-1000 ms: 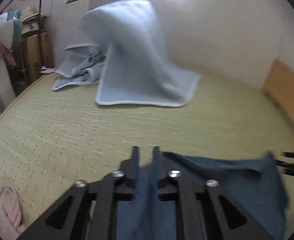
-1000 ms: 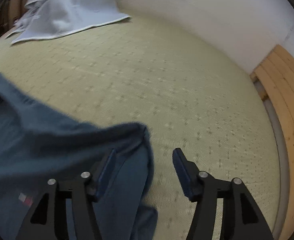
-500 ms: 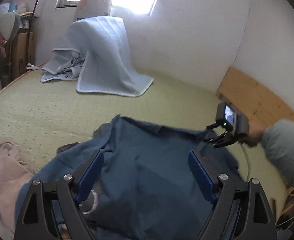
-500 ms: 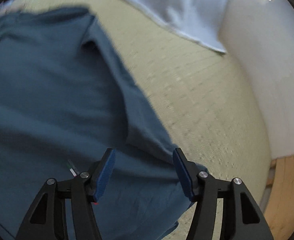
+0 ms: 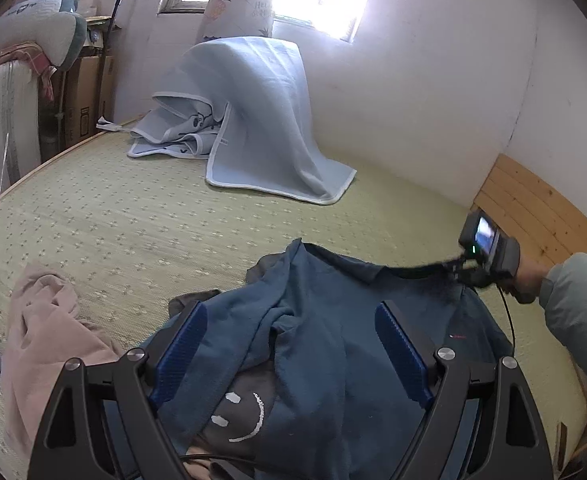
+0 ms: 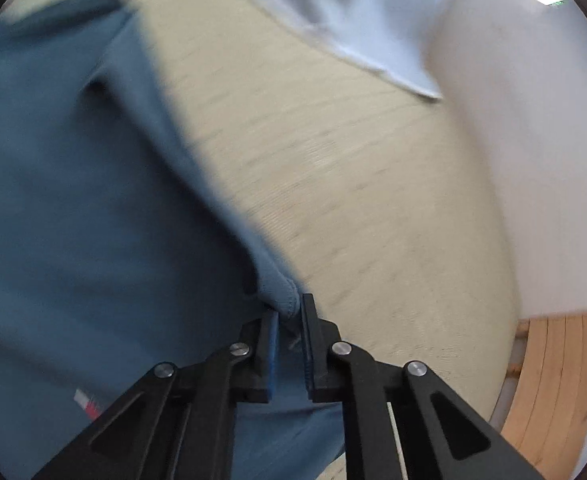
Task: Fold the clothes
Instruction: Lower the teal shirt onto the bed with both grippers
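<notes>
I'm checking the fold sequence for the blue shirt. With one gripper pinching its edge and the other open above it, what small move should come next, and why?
Probably bring the left gripper down and close it on the blue shirt. The right gripper has just closed on the shirt's hem, while the left's jaws stand wide with crumpled cloth between them, unpinched. A second hold would let both hands spread it flat on the mat.

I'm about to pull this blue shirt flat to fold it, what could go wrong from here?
1. The right gripper has just closed on only a thin hem of the blue shirt; a tug could slip it free.
2. The left gripper is open and holds nothing, so a one-sided pull may bunch the shirt.
3. The shirt lies over a dark smiley-face garment beside a pink garment; dragging could pull them along.
</notes>
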